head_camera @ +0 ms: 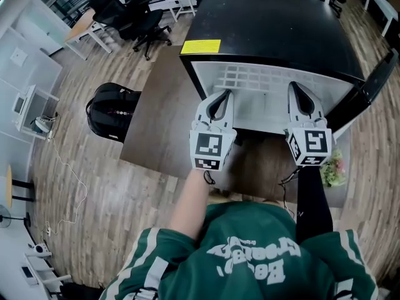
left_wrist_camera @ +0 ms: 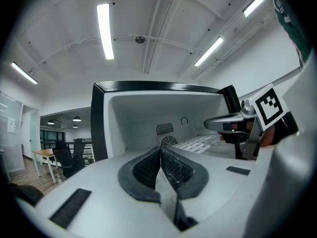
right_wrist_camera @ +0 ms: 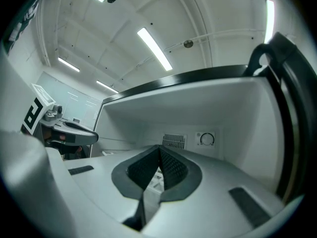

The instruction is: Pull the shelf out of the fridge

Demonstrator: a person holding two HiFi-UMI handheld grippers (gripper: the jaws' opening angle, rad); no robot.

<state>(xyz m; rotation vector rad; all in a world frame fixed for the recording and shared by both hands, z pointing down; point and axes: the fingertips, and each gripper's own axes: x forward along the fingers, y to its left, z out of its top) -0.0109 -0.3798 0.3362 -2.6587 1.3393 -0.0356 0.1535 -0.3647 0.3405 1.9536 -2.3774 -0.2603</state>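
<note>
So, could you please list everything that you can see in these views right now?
Fridge: one, black with a white inside, door open, on the table.
Shelf: one, white grid, inside the fridge.
Label: one, yellow, front left corner of the fridge top.
Dial: one, white, fridge back wall.
Table: one, dark brown, under the fridge.
Backpack: one, black, on the floor left of the table.
Office chairs: at least two, black, far left.
Greenery: one small clump, green and pink, at the table's right edge.
Left gripper: grey, jaws together, at the fridge opening.
Right gripper: grey, jaws together, beside it.
</note>
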